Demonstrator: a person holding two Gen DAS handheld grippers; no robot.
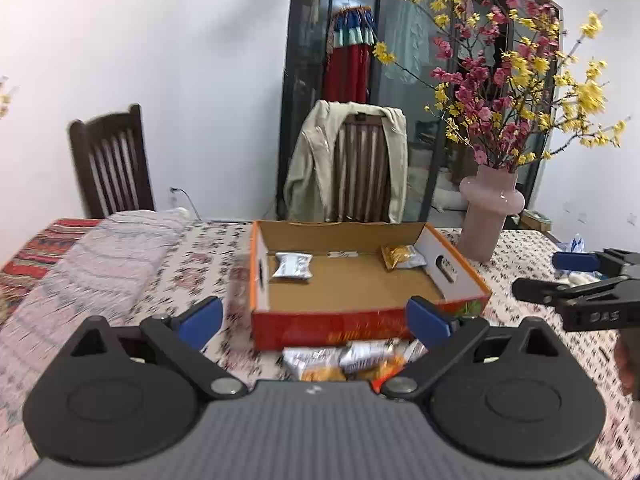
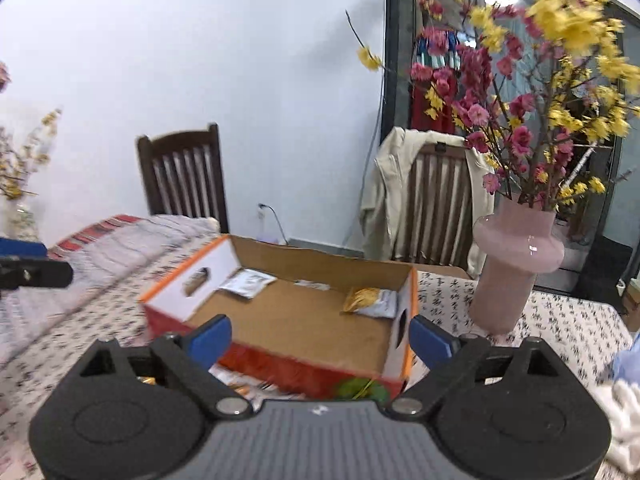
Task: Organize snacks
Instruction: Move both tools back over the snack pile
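An open cardboard box (image 1: 348, 288) with orange-red sides stands on the patterned table. Inside lie a silver snack packet (image 1: 292, 266) at the back left and a yellow-and-silver packet (image 1: 400, 257) at the back right. Several more packets (image 1: 348, 360) are heaped on the table against the box's near wall. My left gripper (image 1: 316, 318) hangs open above that heap, nothing between its blue pads. My right gripper (image 2: 320, 340) is open and empty before the box (image 2: 304, 320), where the silver packet (image 2: 248, 283) and the yellow packet (image 2: 374, 300) show. It also shows at the right (image 1: 576, 276).
A pink vase (image 1: 490, 216) of yellow and pink blossoms stands right of the box. A folded striped blanket (image 1: 108, 252) lies at the left. Two dark chairs (image 1: 114, 164) stand behind the table, one under a beige jacket (image 1: 312, 168). White cloth (image 2: 624, 408) lies at the right.
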